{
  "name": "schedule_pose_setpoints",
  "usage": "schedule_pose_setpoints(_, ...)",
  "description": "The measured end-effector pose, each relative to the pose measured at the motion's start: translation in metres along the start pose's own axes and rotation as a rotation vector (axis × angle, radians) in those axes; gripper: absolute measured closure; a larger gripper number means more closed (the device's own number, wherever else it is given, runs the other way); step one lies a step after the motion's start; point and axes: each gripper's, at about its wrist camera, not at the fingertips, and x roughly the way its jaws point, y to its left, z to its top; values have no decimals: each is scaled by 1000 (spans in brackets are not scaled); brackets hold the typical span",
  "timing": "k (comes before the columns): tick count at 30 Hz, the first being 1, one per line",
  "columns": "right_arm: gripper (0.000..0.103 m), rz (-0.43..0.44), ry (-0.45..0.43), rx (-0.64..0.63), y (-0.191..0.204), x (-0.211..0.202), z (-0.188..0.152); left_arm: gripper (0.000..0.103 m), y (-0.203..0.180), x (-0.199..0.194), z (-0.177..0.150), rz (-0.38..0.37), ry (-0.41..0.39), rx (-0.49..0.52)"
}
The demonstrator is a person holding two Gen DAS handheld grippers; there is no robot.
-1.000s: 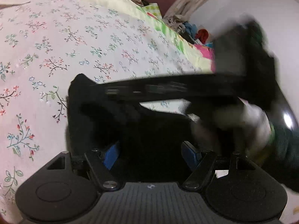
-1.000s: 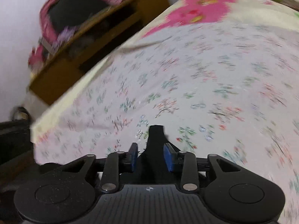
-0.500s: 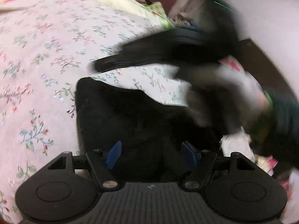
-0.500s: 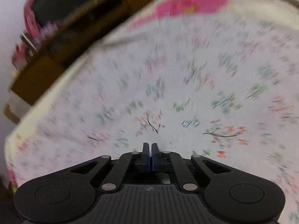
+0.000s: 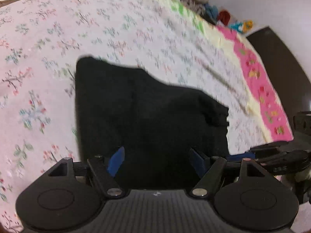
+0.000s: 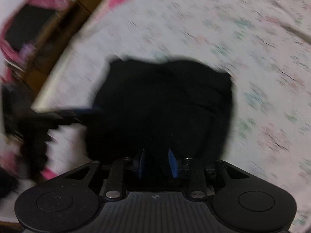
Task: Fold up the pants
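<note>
Jaws spread wide on the left gripper (image 5: 156,161), pinching nothing, hanging low over the near edge of the black pants (image 5: 151,112). Parted only narrowly on the right gripper (image 6: 157,163), having just been opening; dark cloth behind the gap, no pinch visible. Lies just ahead of both tools as a compact, roughly squared bundle on the flowered bedsheet (image 5: 97,29), with one rumpled corner on the right side in the left view. Looks like a late step, probably a fold just laid down and let go. Calls next for either flattening that rumpled corner or gripping the near edge with both tools and carrying it evenly over the far edge. Beyond the bed, blurred wooden furniture (image 6: 58,44).
</note>
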Motion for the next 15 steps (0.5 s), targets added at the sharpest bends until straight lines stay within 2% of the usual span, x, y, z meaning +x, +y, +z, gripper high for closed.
schedule_pose_setpoints(1,90,-17,-4,-4,-2,1,-2,21,-4,-1,-2,7,10,18)
schedule_pose_setpoints(5,87,47,-72,100,-13,-14,-3,21,-20,-2,-9,16,42,64)
schedule_pose_setpoints(6,82,38,-88,104,-14,-17,-3,21,-21,-3,-8,11,43,63)
schedule_pose_setpoints(11,76,8,-184,117,-21,-12,10,21,-33,3,-7,-29,31,77)
schedule_pose_setpoints(15,72,-58,-237,154,-28,0,22,21,-44,9,-8,-62,28,85)
